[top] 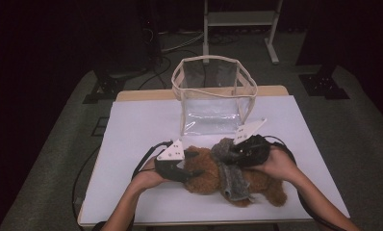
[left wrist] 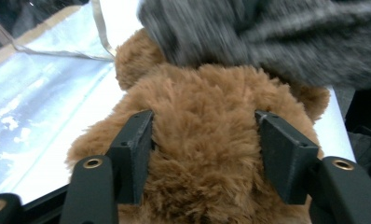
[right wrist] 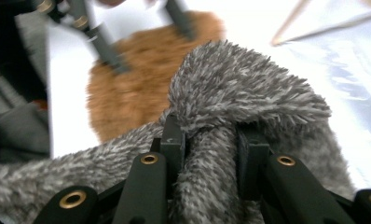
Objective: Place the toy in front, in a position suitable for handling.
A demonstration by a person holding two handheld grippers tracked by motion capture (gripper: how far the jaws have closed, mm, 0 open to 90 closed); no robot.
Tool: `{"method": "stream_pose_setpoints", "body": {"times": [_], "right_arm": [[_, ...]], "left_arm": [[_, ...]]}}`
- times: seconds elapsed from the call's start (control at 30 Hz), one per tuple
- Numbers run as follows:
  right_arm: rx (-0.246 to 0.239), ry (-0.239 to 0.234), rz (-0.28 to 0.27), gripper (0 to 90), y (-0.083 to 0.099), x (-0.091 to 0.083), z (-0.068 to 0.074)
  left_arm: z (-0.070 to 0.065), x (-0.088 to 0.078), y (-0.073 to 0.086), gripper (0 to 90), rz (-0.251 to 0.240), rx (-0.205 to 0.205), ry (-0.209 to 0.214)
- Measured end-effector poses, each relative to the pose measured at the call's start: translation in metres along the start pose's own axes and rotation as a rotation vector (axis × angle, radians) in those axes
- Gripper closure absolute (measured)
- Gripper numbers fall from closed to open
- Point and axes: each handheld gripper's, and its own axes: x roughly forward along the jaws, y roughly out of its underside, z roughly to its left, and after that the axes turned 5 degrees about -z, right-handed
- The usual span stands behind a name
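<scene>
A brown teddy bear (top: 206,179) lies on the white table (top: 141,130) near its front edge, with a grey fuzzy scarf (top: 233,185) around its neck. My left gripper (top: 197,163) comes in from the left. Its jaws press into the fur on both sides of the bear's head (left wrist: 202,93), as the left gripper (left wrist: 204,121) view shows. My right gripper (top: 226,149) reaches in from the right and is shut on a bunched fold of the scarf (right wrist: 249,88). In the right gripper (right wrist: 209,135) view that fold is lifted above the bear (right wrist: 137,74).
A clear plastic bag with beige trim (top: 213,103) stands open-topped just behind the bear at the middle of the table. A metal stand, cables and dark equipment sit on the floor beyond the table's far edge.
</scene>
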Motion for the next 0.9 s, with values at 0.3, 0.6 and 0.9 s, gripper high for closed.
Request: {"method": "stream_pose_setpoints", "body": {"times": [0.3,0.6,0.9], "right_arm": [[0.099,0.01,-0.024,69.1,0.024,0.013,-0.009],[0.052,-0.033,-0.049,69.1,0.005,0.011,0.0],[0.071,0.017,0.006,68.9,0.027,-0.026,-0.008]], "left_arm": [[-0.003,-0.009,-0.011,29.6,0.019,0.075,0.003],[-0.016,0.0,-0.01,39.9,0.097,0.109,0.036],[-0.014,0.0,-0.007,39.9,0.082,0.09,0.054]]}}
